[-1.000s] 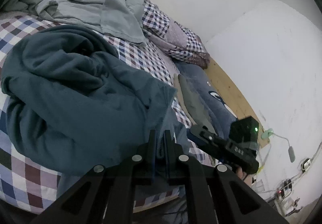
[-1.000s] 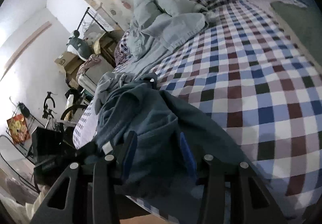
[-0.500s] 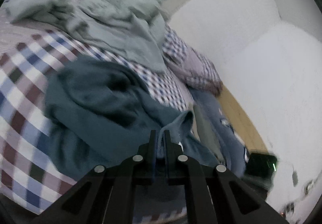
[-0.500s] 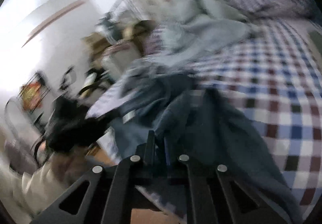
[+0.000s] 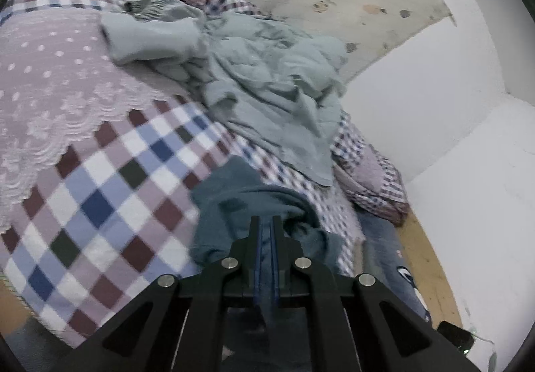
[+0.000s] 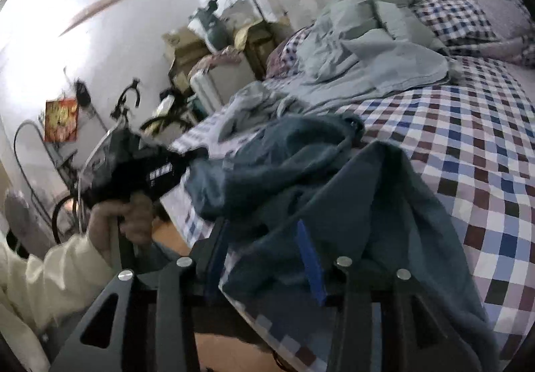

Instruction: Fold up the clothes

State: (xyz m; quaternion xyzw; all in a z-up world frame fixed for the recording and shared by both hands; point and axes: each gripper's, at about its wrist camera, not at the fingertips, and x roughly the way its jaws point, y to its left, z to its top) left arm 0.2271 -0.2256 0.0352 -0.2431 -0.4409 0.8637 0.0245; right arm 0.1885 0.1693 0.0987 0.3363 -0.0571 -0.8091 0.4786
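Left wrist: one teal garment (image 5: 234, 204).

Dim, cool indoor light, soft shadows. Strong glare on the white wall (image 6: 43, 37) left of the teal garment (image 6: 301, 178); motion blur there (hand (image 6: 123, 221) and clutter smeared). Left wrist view sharper, checked bedspread (image 5: 110, 204) slightly soft. Fisheye bending, black vignette at corners.
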